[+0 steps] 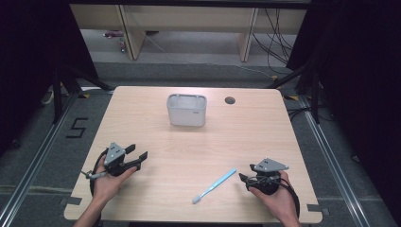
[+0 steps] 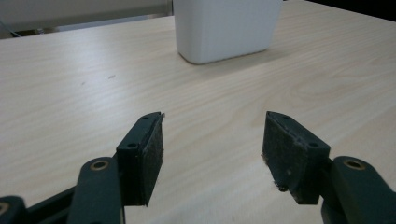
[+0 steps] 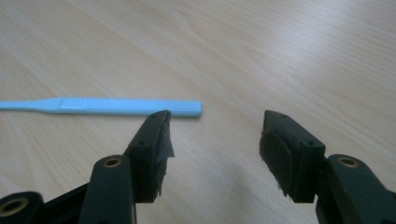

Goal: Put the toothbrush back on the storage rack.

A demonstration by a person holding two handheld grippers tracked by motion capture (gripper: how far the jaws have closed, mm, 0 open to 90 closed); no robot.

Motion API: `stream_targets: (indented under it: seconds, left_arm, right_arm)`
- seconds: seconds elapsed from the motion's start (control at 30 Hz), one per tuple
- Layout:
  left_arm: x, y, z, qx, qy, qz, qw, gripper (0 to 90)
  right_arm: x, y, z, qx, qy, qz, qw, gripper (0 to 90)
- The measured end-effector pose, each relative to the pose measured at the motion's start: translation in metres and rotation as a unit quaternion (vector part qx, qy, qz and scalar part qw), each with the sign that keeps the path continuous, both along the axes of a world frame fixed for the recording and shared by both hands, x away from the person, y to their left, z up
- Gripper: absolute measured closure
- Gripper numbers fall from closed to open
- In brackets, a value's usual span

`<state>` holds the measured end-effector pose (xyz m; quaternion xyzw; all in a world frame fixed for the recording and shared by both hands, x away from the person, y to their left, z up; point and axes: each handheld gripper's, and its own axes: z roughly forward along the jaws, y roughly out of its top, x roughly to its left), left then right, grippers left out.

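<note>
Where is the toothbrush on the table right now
In the high view the light blue toothbrush lies flat near the table's front edge, right of centre, just left of the right gripper and well in front of the white container.

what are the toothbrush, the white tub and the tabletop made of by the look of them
Toothbrush: probably smooth plastic, an even light blue with a slight sheen on the handle. White tub: likely matte plastic, with thin walls and rounded corners. Tabletop: wood grain look, light and smooth; possibly a laminate rather than solid wood.
</note>
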<state>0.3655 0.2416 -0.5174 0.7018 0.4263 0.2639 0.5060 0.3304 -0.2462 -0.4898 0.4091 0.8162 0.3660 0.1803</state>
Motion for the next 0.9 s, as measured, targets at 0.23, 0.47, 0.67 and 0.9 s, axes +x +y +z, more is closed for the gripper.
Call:
stream_targets:
  seconds: [0.23, 0.47, 0.67, 0.9]
  left_arm:
    - [-0.012, 0.008, -0.006, -0.005, -0.008, 0.018, 0.9998, 36.8]
    - [-0.016, 0.005, -0.005, 0.012, -0.021, 0.017, 0.9995, 35.9]
    - [-0.018, 0.001, -0.005, 0.034, -0.033, 0.015, 0.9988, 36.0]
    - [-0.019, -0.001, -0.005, 0.047, -0.036, 0.014, 0.9982, 36.1]
  right_arm:
    - [0.007, 0.000, 0.002, -0.046, 0.020, 0.058, 0.9971, 45.9]
    - [0.018, 0.004, 0.008, -0.108, 0.077, 0.112, 0.9848, 46.1]
    - [0.028, 0.005, 0.012, -0.158, 0.120, 0.166, 0.9660, 46.2]
    - [0.036, 0.006, 0.015, -0.191, 0.126, 0.199, 0.9529, 46.6]
